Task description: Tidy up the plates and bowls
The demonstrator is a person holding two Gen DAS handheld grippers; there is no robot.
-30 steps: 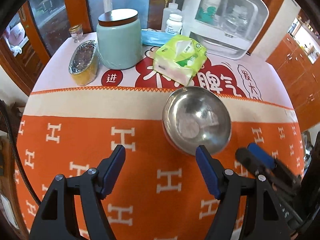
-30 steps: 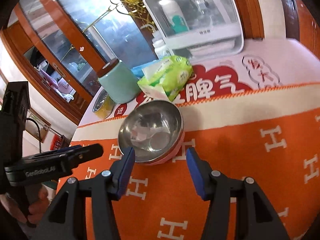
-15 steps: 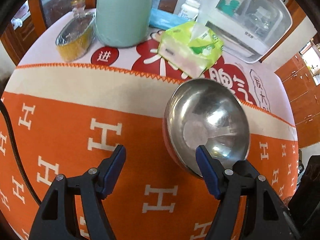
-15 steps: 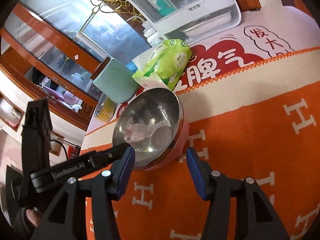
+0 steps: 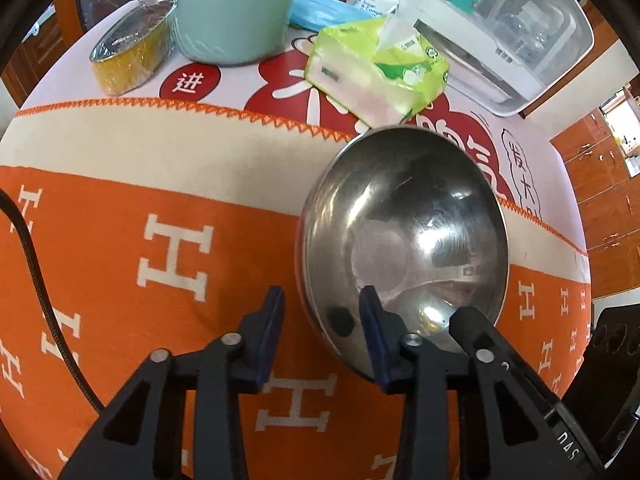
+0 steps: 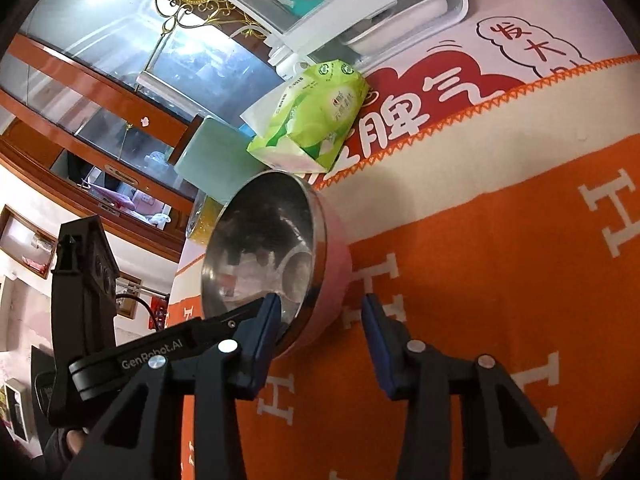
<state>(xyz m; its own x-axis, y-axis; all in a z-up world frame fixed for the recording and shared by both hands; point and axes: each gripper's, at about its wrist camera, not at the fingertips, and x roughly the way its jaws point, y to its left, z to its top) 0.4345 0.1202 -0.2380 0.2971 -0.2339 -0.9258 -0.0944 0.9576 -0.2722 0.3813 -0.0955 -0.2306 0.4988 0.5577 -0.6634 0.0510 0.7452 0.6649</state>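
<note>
Left wrist cam sits low and close behind the bowl (image 5: 404, 248), facing forward over it toward the tissue pack (image 5: 376, 68) and the jar (image 5: 236, 8) at the far side. Right wrist cam is also close to the bowl (image 6: 276, 256) but rolled hard — the cloth (image 6: 500, 280) slopes steeply up to the right. Shared by both: bowl, tissue pack (image 6: 316, 120), jar (image 6: 208, 160), white case (image 5: 508, 28) — plus the other tool beside the bowl in each view.
</note>
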